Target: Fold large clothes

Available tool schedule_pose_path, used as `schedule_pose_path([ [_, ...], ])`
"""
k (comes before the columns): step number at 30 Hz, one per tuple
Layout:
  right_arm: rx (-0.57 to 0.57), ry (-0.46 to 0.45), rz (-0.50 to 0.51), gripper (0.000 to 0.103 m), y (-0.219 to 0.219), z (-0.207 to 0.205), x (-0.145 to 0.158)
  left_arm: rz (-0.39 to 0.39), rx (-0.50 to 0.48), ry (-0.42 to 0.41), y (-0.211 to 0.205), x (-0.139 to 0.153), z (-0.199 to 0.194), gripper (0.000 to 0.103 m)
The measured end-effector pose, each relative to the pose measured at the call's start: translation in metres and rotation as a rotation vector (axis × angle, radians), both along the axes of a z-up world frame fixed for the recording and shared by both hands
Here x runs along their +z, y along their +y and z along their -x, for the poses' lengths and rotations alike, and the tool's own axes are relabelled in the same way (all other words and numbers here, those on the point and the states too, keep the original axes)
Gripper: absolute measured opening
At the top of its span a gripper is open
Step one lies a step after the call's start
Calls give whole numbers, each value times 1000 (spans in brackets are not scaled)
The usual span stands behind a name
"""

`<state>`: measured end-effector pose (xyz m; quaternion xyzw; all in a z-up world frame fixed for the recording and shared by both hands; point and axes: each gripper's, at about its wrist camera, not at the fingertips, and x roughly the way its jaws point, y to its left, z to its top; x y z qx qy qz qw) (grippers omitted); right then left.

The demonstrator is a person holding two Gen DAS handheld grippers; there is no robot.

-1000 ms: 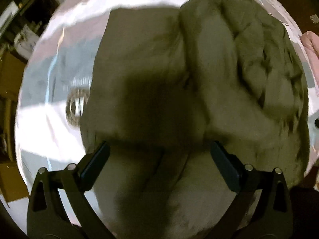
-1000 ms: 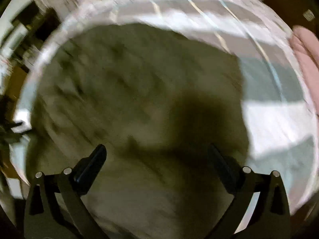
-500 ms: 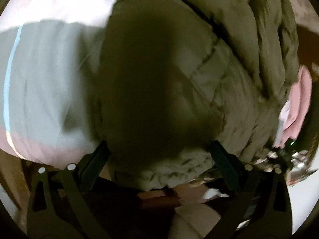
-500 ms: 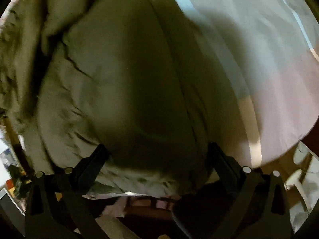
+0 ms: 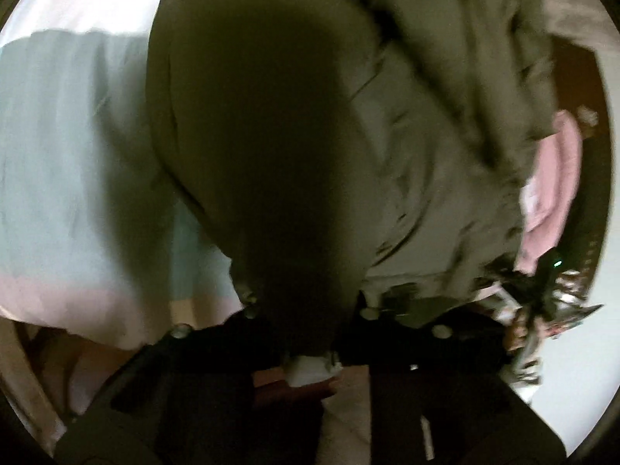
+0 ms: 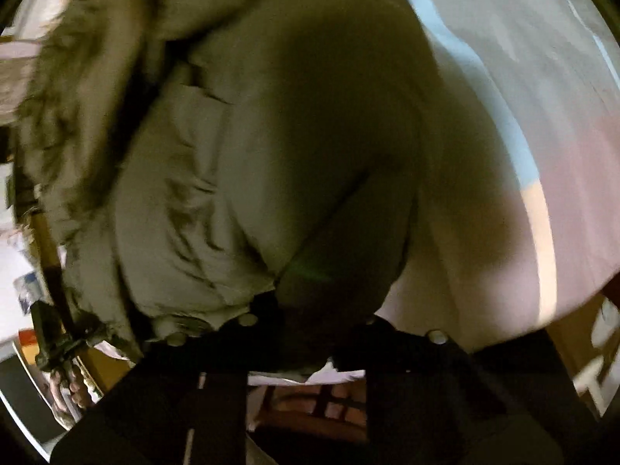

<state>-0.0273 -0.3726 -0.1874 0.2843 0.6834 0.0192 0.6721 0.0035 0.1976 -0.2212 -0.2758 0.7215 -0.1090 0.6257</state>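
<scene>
Hem first, seen from my left claw [image 5: 306, 333]: I have its fingers pinched together on the near edge of the olive jacket [image 5: 426, 155], which lies spread over the bedsheet [image 5: 69, 147]. I take the hem here because, I judge, a bulky coat folds best when its bottom edge is carried over the body, and a grip at the very rim gives me the whole layer. The cloth bulges straight at the lens, so a dark, shadowed lump fills the middle and hides the pads themselves. Right of the jacket a pink cloth [image 5: 554, 178] lies on the sheet. Below that, my other claw shows small, held in a hand [image 5: 519, 339] that is blurred. Past the sheet's near edge the floor is dim and unclear.

From my right claw [image 6: 310, 333] the same jacket [image 6: 186, 193] fills the left and middle, the bedsheet [image 6: 523, 97] lying to its right. These fingers are closing, and the hem already sits bunched between them; the grip looks taken on the same near edge, at its other end, so both ends can lift level. The fur-like trim [image 6: 66, 97] at the jacket's far left is smeared by blur. My fingertips are buried in dark cloth, and the room beyond is cut off.
</scene>
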Motion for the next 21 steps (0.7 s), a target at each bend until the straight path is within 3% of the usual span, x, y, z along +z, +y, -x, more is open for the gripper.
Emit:
schedule_pose_path([
  [4, -16, -227, -106, 11, 1, -9, 44, 127, 54, -134, 8, 26, 0, 10],
  [10, -115, -483, -237, 11, -20, -33, 101, 268, 206, -378, 40, 84, -12, 10],
  [12, -143, -549, -264, 11, -26, -43, 114, 257, 249, -455, 48, 102, -20, 10],
  [14, -160, -602, -279, 11, -35, -72, 129, 244, 276, -479, 60, 114, -33, 10],
  [21, -198, -699, -248, 11, -45, -148, 153, 162, 341, -576, 34, 164, -102, 10],
])
